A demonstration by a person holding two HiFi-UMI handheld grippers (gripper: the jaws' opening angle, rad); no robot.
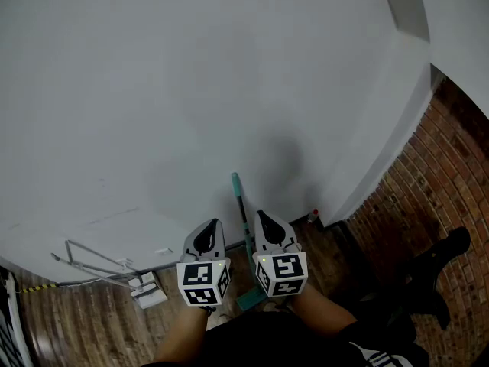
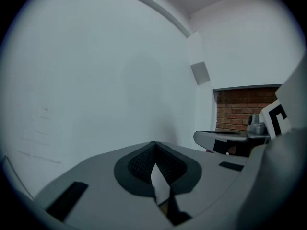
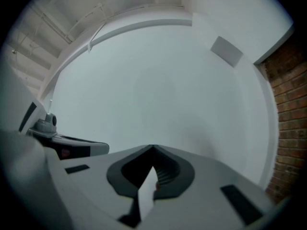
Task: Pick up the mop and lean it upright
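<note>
The mop's teal handle (image 1: 239, 205) stands upright and leans against the white wall (image 1: 191, 90). Its teal head (image 1: 250, 300) rests on the floor between my two grippers. The left gripper (image 1: 213, 223) is just left of the handle and the right gripper (image 1: 259, 215) just right of it; neither holds it. In the left gripper view the left gripper (image 2: 153, 143) is shut with nothing between its tips, facing the wall. The right gripper (image 3: 153, 147) also stands shut and empty in its own view.
A metal wire frame (image 1: 92, 262) and a white boxy object (image 1: 149, 290) lie on the brick-patterned floor (image 1: 428, 182) at the left. A small red-capped bottle (image 1: 313, 217) stands at the wall's corner. Dark objects (image 1: 447, 251) sit at the right.
</note>
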